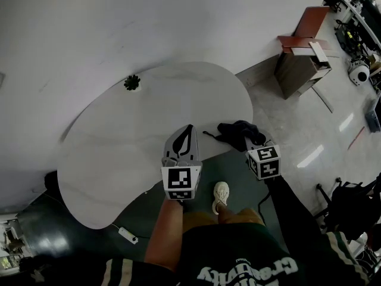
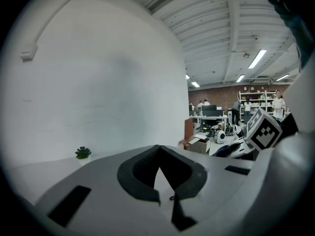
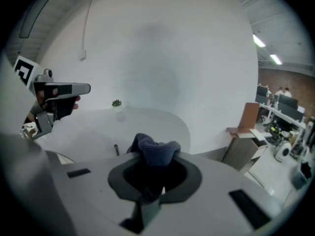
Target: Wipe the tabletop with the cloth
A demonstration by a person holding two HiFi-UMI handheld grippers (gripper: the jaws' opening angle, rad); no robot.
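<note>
Head view: a white, kidney-shaped table point(image 1: 119, 142) stands against a pale wall, with a small potted plant point(image 1: 131, 82) at its far edge. The left gripper point(image 1: 188, 130) is held over the near edge of the table, its marker cube toward the person. The right gripper point(image 1: 247, 140) sits further right, at the table's near right rim. There its jaws are closed on a dark cloth point(image 1: 237, 133), which is bunched up and overlaps that rim. Whether the cloth rests on the tabletop cannot be told. A light-coloured shoe point(image 1: 221, 196) shows on the dark floor below, between the two grippers. A brown cabinet point(image 1: 300, 64) stands well apart, at the upper right.

Left gripper view: the jaws of the left gripper point(image 2: 158, 156) meet at their tips with nothing between them. The plant point(image 2: 82, 153) appears at the left.

Right gripper view: the right gripper point(image 3: 156, 168) grips the cloth point(image 3: 157, 149), a blue-grey fold of which rises above the pads. The table point(image 3: 147, 122) lies beyond it, with the plant point(image 3: 116, 103) at the far side.
</note>
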